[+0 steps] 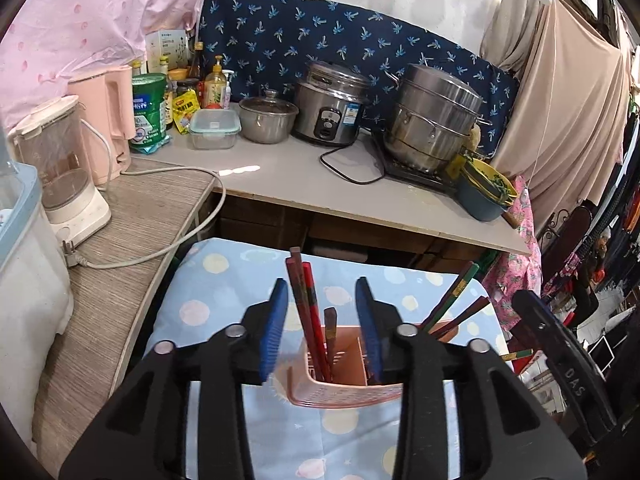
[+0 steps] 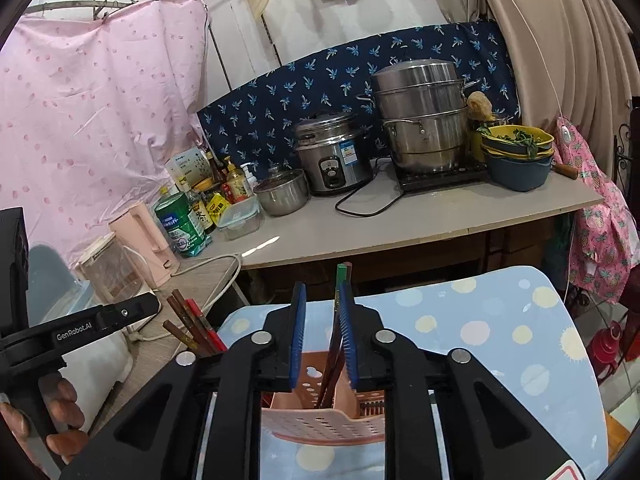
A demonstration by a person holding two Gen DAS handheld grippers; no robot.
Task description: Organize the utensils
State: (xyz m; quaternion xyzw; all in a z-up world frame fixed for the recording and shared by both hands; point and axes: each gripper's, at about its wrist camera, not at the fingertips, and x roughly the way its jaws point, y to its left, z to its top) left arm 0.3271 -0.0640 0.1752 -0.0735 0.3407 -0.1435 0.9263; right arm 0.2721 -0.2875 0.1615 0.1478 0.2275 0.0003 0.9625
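Through the left wrist camera, the left gripper (image 1: 322,320) is hovering with its blue-padded fingers (image 1: 274,328) spread wide and pinching nothing. Between them, a bundle of red and brown lacquered chopsticks (image 1: 308,312) is standing in the near-left compartment of the pink perforated plastic utensil holder (image 1: 344,384), which is sitting on a light blue cloth printed with pastel dots (image 1: 224,280). The bundle's long axis is running from 6 o'clock up toward 12 o'clock, tilting slightly to 11, and it is lying closer to the left finger than to the right one. A second cluster of green-tipped and red chopsticks (image 1: 456,300) is leaning out toward 2 o'clock from the holder's far-right side, outside the spread fingers; the right gripper's black body (image 1: 560,360) is showing at 4 o'clock.

Through the right wrist camera, the right gripper (image 2: 322,336) is holding its fingers narrowly apart, and the green-tipped dark chopsticks (image 2: 338,320) are lying against the right pad (image 2: 347,336); the left pad seems clear of them, so I cannot tell whether this is a true pinch. Their axis is pointing toward 12 o'clock, the lower ends already down inside the holder. The left gripper is sitting at 9 o'clock, with the red-brown bundle beside it.

In my judgement the right gripper is the nearer one to its sticks, and the coming move is turning on that upright axis.
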